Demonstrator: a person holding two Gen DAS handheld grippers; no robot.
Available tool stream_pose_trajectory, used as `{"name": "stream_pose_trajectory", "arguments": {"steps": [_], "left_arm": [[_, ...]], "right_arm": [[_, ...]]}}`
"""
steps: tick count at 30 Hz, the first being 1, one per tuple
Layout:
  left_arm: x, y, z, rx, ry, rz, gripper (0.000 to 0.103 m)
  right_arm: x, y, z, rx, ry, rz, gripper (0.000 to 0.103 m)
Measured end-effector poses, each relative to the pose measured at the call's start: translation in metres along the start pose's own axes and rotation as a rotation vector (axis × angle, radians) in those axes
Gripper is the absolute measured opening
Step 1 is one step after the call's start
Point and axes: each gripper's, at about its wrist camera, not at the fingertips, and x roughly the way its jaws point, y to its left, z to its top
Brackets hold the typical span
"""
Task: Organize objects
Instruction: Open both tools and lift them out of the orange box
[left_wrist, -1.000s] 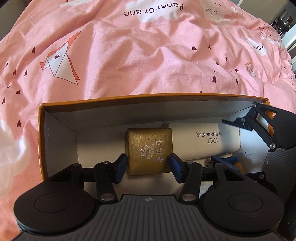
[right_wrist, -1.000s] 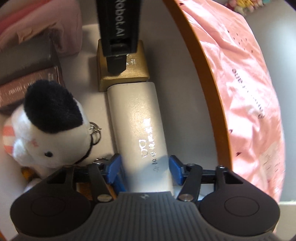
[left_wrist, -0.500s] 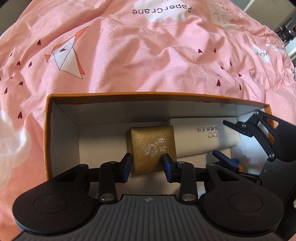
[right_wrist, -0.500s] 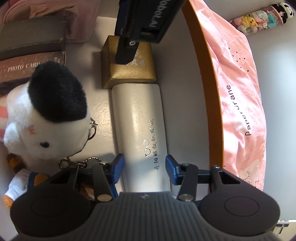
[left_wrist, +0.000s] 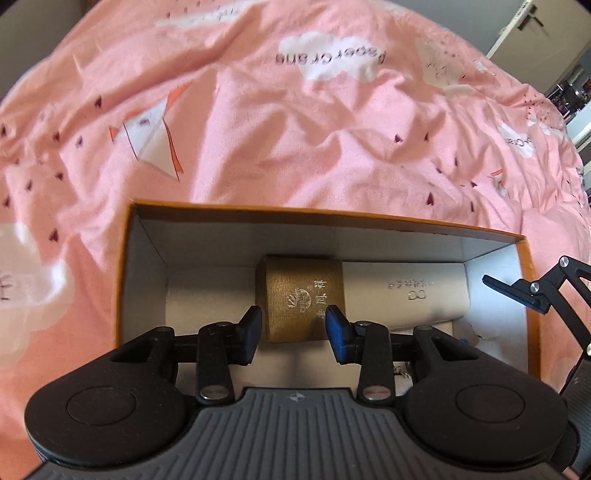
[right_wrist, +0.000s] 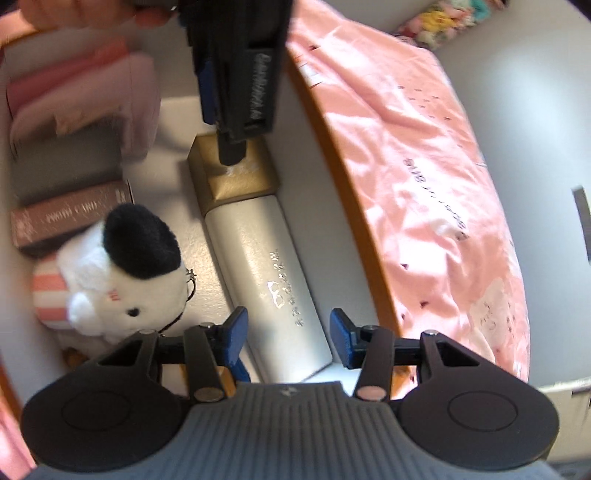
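Clutter fills my orange-rimmed cardboard box (left_wrist: 325, 216) on the pink printed bedspread (left_wrist: 295, 122): a white plush toy with a black cap (right_wrist: 129, 273), a brown book-like box (right_wrist: 70, 221) and folded pink cloth (right_wrist: 85, 88) crowd one side. My left claw (left_wrist: 293, 328) stands open astride the square gold gift box (left_wrist: 303, 295) without gripping it. My right claw (right_wrist: 286, 332) gapes wide over the long white glasses case (right_wrist: 266, 284) (printed side up), whose long axis runs along the box wall, its far end butting the gold box.
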Motion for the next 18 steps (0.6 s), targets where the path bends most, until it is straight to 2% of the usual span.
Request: {"name": "stream_pose_trajectory", "arguments": {"steps": [4,7,9,10,11,12,14,16,18], "left_arm": [[-0.049,-0.026,-0.015,0.106,-0.127,0.01,0.047],[-0.088,-0.047,-0.037,0.18,-0.223,-0.022,0.051],[-0.107,-0.06,-0.054,0.221,-0.262,-0.052,0.051],[-0.114,-0.068,-0.063,0.237,-0.275,-0.068,0.051],[-0.119,-0.074,-0.072,0.246,-0.282,-0.087,0.051],[-0.124,-0.08,-0.081,0.248,-0.286,-0.103,0.051],[-0.129,-0.09,-0.099,0.243,-0.29,-0.135,0.052],[-0.133,-0.098,-0.119,0.23,-0.296,-0.16,0.051],[-0.131,-0.105,-0.138,0.213,-0.291,-0.171,0.051]], "right_arm": [[-0.037,-0.006,-0.013,0.166,-0.052,-0.022,0.05],[-0.066,-0.012,-0.031,0.296,-0.123,-0.039,0.05],[-0.077,0.016,-0.039,0.364,-0.169,-0.061,0.05],[-0.085,0.019,-0.044,0.399,-0.192,-0.069,0.05],[-0.068,0.003,-0.052,0.444,-0.219,-0.074,0.05],[-0.071,-0.001,-0.061,0.492,-0.237,-0.08,0.05],[-0.106,0.006,-0.094,0.586,-0.272,-0.088,0.051],[-0.117,0.017,-0.107,0.661,-0.296,-0.114,0.055],[-0.128,0.031,-0.125,0.719,-0.302,-0.136,0.055]]}}
